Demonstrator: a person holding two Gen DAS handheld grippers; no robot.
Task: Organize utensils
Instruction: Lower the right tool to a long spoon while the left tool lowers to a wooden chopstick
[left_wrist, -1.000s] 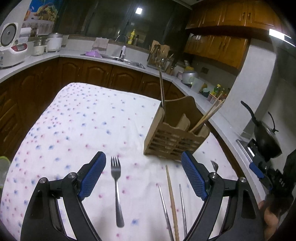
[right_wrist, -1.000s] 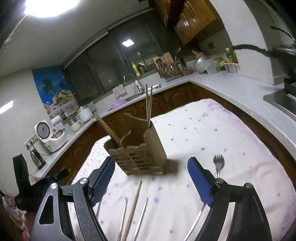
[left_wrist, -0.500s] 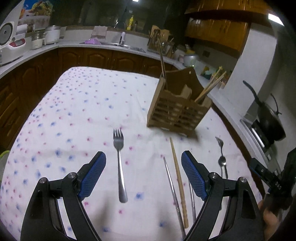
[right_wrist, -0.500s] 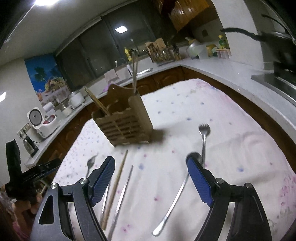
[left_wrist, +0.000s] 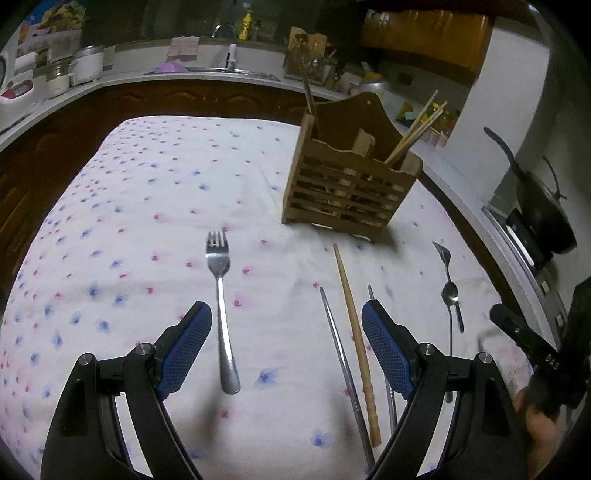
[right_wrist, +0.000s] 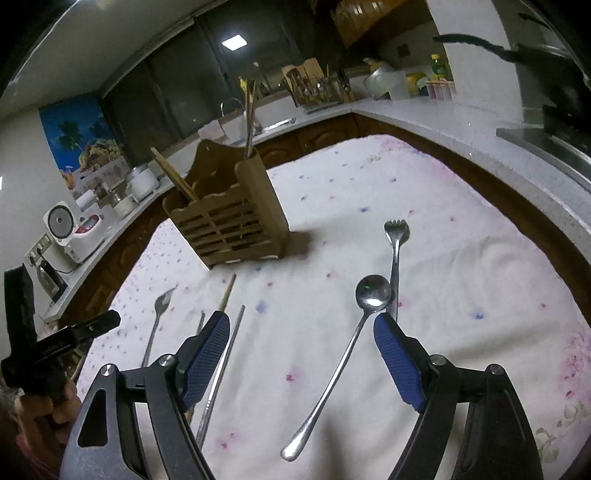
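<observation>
Left wrist view takes in a table under a white flowered cloth (left_wrist: 122, 206), and everything below is placed from the wooden slatted caddy (left_wrist: 343, 188) standing on it, already holding chopsticks in two compartments. On the near side of the caddy the loose utensils lie flat: a fork (left_wrist: 221, 306) off to its left, tines toward the caddy; a wooden chopstick (left_wrist: 356, 343) almost straight out from its front, flanked by a metal chopstick (left_wrist: 341, 365); and a long spoon (left_wrist: 450, 299) lying beside a second fork (left_wrist: 443, 254) to its right.

The left gripper (left_wrist: 286, 332) hangs above the cloth with its jaws wide apart and nothing between the pads; the first fork's handle lies below, near the left pad. From the right wrist view, the right gripper (right_wrist: 301, 347) is likewise spread and empty, the spoon (right_wrist: 340, 365) lying under the gap.

Likely trouble: these thin, flat pieces sit on soft cloth, so closing pads could pinch fabric or slide off the handle. On the right, spoon and fork (right_wrist: 395, 254) lie so close together that both could get caught. The crowded chopsticks pose the same risk.

Against the earlier frames, both grippers have come down and tilted toward the table, so the utensils show in full and the spoon, unseen a second ago, now appears; the jaws are as wide as before.
</observation>
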